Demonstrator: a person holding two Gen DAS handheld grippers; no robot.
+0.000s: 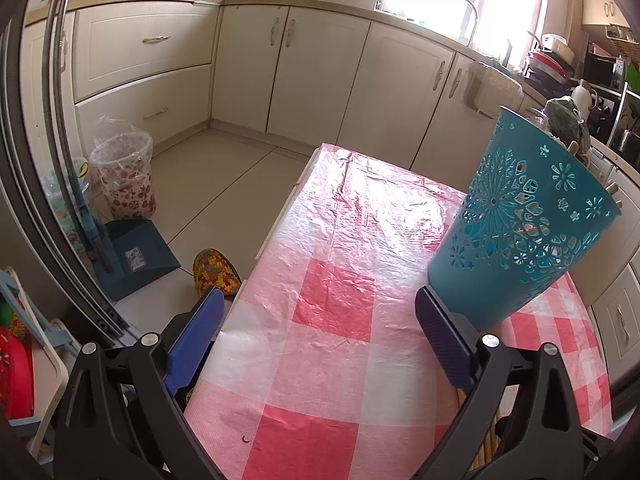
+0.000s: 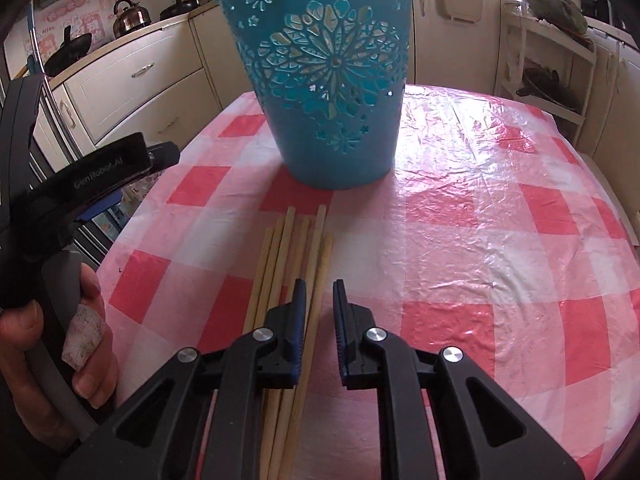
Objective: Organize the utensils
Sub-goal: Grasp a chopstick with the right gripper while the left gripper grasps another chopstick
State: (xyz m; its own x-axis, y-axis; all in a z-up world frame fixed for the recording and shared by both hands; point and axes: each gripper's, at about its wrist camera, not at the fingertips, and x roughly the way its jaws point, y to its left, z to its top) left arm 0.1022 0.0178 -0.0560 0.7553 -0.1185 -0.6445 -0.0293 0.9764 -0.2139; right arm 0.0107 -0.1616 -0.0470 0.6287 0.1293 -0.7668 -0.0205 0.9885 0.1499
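A teal cut-out plastic holder (image 2: 332, 80) stands upright on the red-and-white checked table (image 2: 500, 240). Several light wooden chopsticks (image 2: 296, 248) lie side by side on the cloth just in front of it. My right gripper (image 2: 320, 292) hovers over the near ends of the chopsticks, jaws partly open, about one stick's width apart, nothing held. My left gripper (image 1: 320, 308) is wide open and empty over the table's left side; the holder (image 1: 524, 220) stands just beyond its right finger (image 1: 444, 340). Wooden utensil tips poke out of the holder's rim.
The table's left edge drops to a tiled floor with a dustpan (image 1: 136, 256), a slipper (image 1: 216, 272) and a lined bin (image 1: 124, 176). Cream kitchen cabinets (image 1: 280, 60) ring the room. The left gripper's body and the hand holding it (image 2: 60, 280) sit at the table's left in the right wrist view.
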